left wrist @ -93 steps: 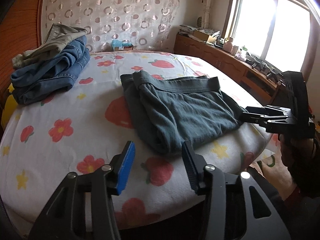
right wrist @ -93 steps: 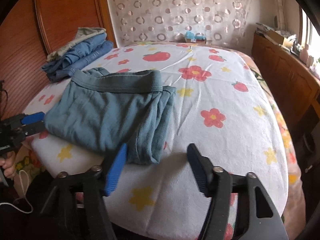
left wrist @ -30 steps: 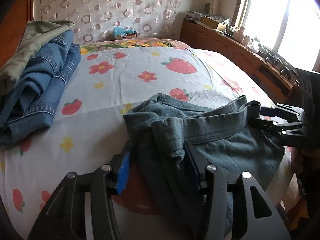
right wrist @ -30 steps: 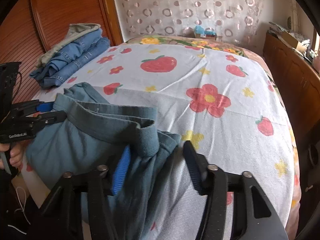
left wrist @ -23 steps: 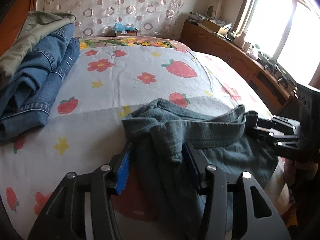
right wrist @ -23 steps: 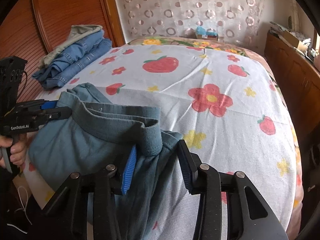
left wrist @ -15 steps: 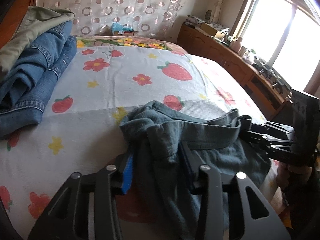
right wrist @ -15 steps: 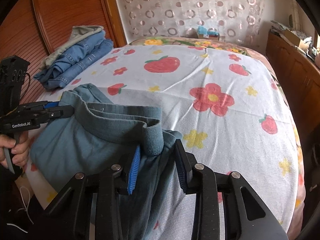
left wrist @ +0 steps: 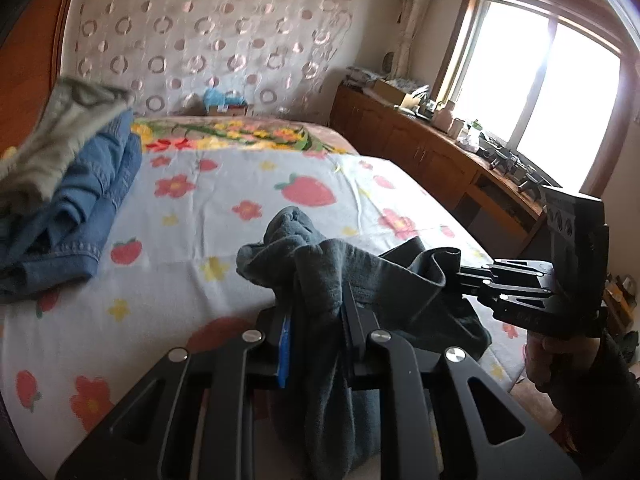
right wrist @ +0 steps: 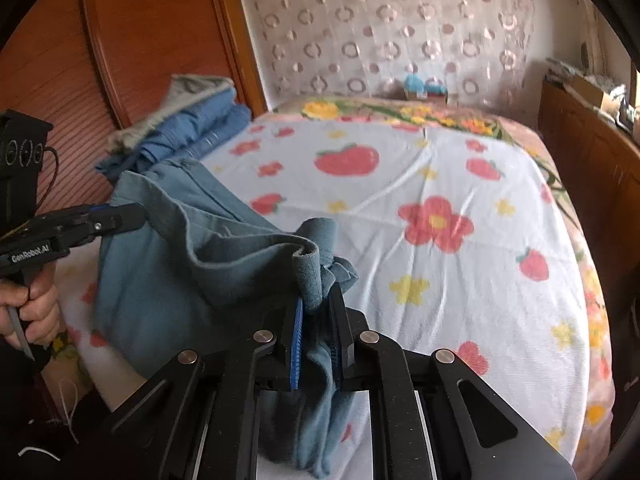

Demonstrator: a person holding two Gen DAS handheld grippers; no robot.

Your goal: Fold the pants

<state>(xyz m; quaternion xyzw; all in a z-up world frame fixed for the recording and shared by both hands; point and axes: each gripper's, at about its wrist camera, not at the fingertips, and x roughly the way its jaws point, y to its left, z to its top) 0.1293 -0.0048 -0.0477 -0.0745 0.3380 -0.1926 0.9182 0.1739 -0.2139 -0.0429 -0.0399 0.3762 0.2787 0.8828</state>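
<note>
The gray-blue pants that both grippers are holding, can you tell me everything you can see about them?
The pants are a soft, dull blue-gray knit with a thick waistband. They are bunched and partly lifted off the flowered bed sheet. The left gripper and the right gripper each have their jaws shut on one end of the waistband, which sags between them. The rest droops in folds over the bed's near edge. Nothing else touches them.

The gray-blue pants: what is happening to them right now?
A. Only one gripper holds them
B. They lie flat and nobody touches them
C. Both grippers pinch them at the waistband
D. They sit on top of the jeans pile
C: the left gripper and the right gripper are each shut on a bunched end of the pants, whose waistband hangs between them above the bed.
</note>
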